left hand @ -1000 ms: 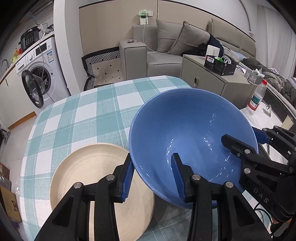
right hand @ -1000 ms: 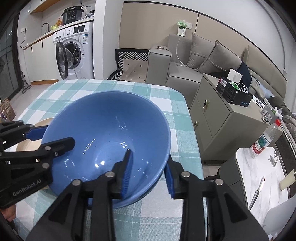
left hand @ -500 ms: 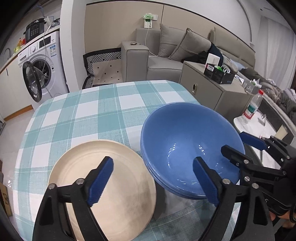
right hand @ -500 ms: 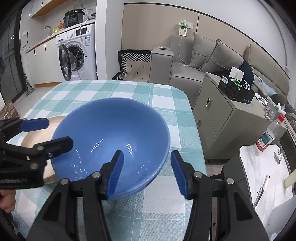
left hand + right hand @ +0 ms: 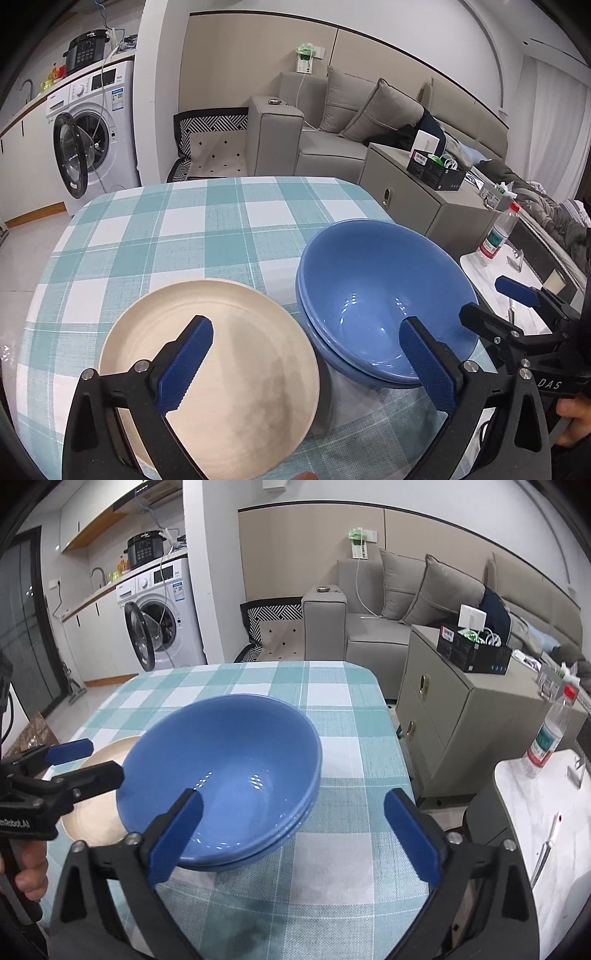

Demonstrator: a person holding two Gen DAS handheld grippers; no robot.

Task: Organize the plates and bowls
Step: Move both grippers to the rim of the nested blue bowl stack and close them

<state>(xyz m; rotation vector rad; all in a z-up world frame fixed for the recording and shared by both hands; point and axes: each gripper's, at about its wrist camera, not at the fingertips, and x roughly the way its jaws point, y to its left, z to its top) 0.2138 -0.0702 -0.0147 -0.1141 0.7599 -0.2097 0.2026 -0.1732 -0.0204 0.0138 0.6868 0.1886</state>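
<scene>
Two blue bowls (image 5: 384, 295) sit nested on the checked worktop (image 5: 184, 236), toward its right edge, with a cream plate (image 5: 207, 373) just to their left, its rim close against the lower bowl.

Leftmost, the left tongs (image 5: 306, 365) hover above the gap between plate and bowls; their jaws have just been opening and now stand wide, one blue pad over the plate and the other over the near rim of the bowls, gripping nothing.

Farther right, the right tongs (image 5: 291, 834) have likewise just spread wide, one pad over the top bowl's near rim and the other out over bare cloth, with nothing held. A water bottle (image 5: 550, 734) stands on a pale side table at far right.
</scene>
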